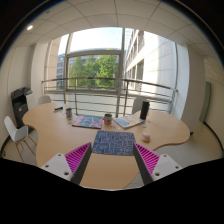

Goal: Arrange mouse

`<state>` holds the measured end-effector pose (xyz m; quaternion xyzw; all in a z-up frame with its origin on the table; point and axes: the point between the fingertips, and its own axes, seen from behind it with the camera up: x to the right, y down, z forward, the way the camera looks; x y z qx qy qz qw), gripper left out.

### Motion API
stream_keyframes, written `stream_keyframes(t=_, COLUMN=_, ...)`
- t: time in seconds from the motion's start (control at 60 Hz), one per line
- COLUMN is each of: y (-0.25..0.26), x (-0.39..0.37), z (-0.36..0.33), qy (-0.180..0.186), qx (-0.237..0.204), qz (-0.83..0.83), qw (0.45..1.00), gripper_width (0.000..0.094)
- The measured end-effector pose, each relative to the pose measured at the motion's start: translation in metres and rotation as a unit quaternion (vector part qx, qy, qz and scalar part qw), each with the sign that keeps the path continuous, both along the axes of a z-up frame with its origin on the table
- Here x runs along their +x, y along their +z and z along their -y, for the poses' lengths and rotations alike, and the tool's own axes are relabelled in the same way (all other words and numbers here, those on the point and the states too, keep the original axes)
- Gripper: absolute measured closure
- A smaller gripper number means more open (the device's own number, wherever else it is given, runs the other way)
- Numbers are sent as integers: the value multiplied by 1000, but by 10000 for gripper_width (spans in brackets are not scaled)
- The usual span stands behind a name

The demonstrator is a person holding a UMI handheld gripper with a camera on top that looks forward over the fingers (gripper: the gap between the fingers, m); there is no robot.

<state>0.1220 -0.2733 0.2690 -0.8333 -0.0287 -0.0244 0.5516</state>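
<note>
Dark and small, what may have been the mouse (136, 124) sat just right of the patterned mat (113, 143) on the wooden counter (60, 135). My tool (113, 162) hung wide, nothing between its fingers, near that mat.

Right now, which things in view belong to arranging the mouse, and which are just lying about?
For the job: dark patterned rectangular mat just ahead of the fingers; open gripper with pink pads. I can make out no mouse.

Lying about: small brown cup; black upright box; colourful flat mat; white chair beside the wooden table.
</note>
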Motion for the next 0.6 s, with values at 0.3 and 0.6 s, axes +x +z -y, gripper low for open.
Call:
stream_keyframes(t=0.3, y=-103, x=79, z=-36, qy=-37, qx=-102, qz=-4, qw=994, gripper_width=89)
stream_keyframes(t=0.6, y=-200, x=226, z=-181, qy=-73, qx=-131, qz=12, qw=989, gripper_width=85)
